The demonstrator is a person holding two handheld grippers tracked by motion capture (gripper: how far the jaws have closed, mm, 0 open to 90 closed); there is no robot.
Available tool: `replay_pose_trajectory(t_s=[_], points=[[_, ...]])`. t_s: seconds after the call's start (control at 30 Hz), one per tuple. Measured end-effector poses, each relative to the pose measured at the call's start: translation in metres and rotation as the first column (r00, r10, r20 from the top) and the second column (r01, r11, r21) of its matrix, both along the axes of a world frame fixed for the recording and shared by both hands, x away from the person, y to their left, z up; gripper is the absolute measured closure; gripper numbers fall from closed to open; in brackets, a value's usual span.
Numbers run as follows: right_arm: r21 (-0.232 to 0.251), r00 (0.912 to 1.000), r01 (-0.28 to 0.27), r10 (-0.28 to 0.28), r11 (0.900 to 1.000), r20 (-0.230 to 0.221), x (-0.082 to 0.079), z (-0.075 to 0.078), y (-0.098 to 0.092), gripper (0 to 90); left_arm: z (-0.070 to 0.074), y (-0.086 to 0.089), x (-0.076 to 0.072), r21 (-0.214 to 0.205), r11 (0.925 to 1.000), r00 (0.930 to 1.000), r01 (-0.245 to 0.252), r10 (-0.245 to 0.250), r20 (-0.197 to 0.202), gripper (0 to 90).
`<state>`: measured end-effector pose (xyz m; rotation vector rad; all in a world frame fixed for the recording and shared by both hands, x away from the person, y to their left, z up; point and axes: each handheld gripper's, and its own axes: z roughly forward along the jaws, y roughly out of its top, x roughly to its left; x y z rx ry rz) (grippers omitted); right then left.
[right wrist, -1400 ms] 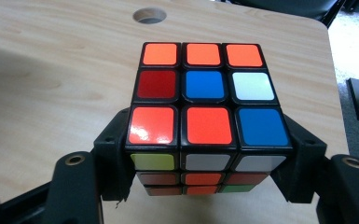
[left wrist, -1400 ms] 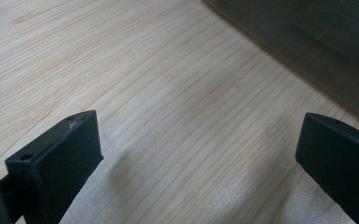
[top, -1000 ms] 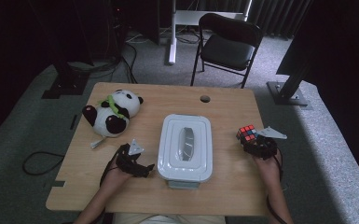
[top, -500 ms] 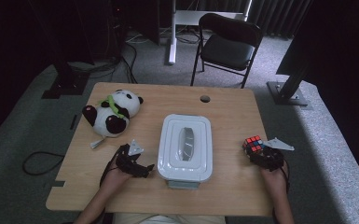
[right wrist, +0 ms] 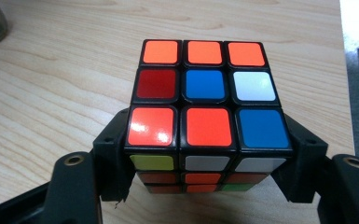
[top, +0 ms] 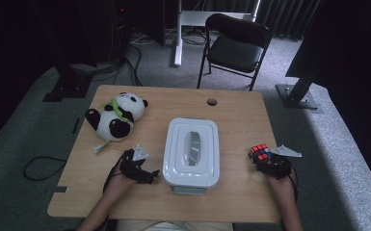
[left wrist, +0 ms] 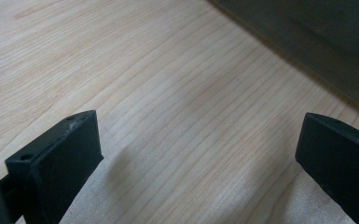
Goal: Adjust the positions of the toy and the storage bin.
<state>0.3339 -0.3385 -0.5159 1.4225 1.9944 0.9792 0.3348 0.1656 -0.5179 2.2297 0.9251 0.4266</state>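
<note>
A scrambled Rubik's cube [top: 258,151] [right wrist: 205,107] sits between the jaws of my right gripper [top: 265,161] [right wrist: 210,156], which is shut on its two sides. Its top face shows orange, red, blue and white stickers. The cube is low over the wooden table [top: 231,115] near the right edge; I cannot tell whether it touches the wood. My left gripper [top: 147,172] [left wrist: 200,154] lies on the table left of the white box, jaws wide open with only bare wood and a pale sheet between them.
A white lidded box [top: 192,151] stands mid-table between the two hands. A panda plush [top: 115,115] lies at the far left. There is a round cable hole [top: 212,101] near the far edge and a black chair [top: 236,43] beyond the table.
My right hand has brought the cube closer to the near edge and lower toward the table. The left hand has stayed put.
</note>
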Motion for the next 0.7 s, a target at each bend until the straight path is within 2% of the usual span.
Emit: replay_pose_trajectory(t_s=[0.13,0.23,0.43,0.53,0.7], points=[[0.024,0.9999,0.000,0.000,0.9997,-0.013,0.001,0.003,-0.003,23.2,0.000,0.000,0.000,-0.002,1.0000,1.0000,0.000,0.000,0.001,0.8],[0.027,1.0000,0.003,-0.004,0.9996,0.004,0.000,0.007,-0.003,17.7,0.000,0.001,0.000,-0.002,1.0000,1.0000,0.000,0.000,-0.003,0.8],[0.030,0.9988,0.016,-0.018,0.9994,0.046,-0.001,0.018,-0.003,13.4,0.000,0.001,0.000,-0.004,1.0000,1.0000,-0.005,0.005,-0.005,0.8],[0.037,0.9978,0.004,-0.006,0.9993,0.066,-0.001,0.025,-0.002,13.1,0.000,0.002,0.001,-0.008,0.9999,0.9999,-0.009,0.009,-0.005,0.8],[0.069,0.9964,-0.005,-0.001,0.9976,0.085,0.000,0.035,0.003,13.1,-0.001,0.003,0.001,-0.026,0.9997,0.9997,-0.002,0.002,-0.024,0.8]])
